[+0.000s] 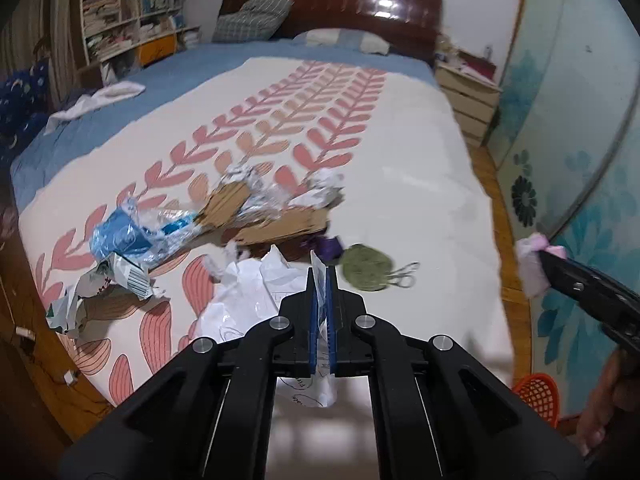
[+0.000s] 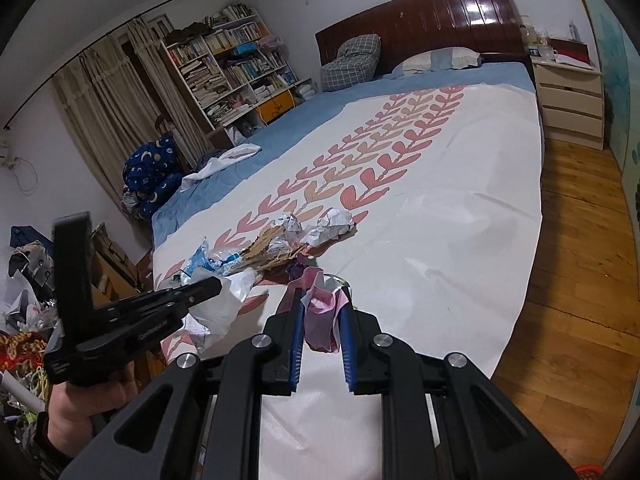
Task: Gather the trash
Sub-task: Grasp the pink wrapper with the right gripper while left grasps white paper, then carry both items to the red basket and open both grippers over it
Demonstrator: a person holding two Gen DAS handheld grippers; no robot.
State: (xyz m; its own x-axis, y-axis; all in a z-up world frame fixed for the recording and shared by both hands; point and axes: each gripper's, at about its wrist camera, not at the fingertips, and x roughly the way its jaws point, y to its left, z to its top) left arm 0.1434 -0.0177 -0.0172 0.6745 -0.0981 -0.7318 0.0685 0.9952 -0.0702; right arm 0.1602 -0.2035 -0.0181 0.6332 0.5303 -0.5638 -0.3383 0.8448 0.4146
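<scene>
Left gripper (image 1: 322, 280) has its jaws pressed together on a crumpled sheet of white paper (image 1: 248, 292), pinching an edge of it between the blue pads while the rest hangs over the near end of the bed (image 1: 420, 184). Over on the right, the right gripper (image 2: 322, 304) pinches a wad of pink and white tissue (image 2: 318, 316), jaws narrowed around it, held above the bed's near edge; from the left wrist camera that same wad shows out past the bed's side, over the wooden floor (image 2: 580, 280). The rest of the trash sits in a loose heap on the leaf-patterned cover: torn cardboard (image 1: 256, 216), blue plastic wrap (image 1: 128, 236), balled-up white paper (image 2: 334, 222), a printed wrapper (image 1: 116, 280), and a round green pad (image 1: 366, 266) just beside the heap. An orange mesh basket (image 1: 538, 396) stands on the floor near the bed's corner.
</scene>
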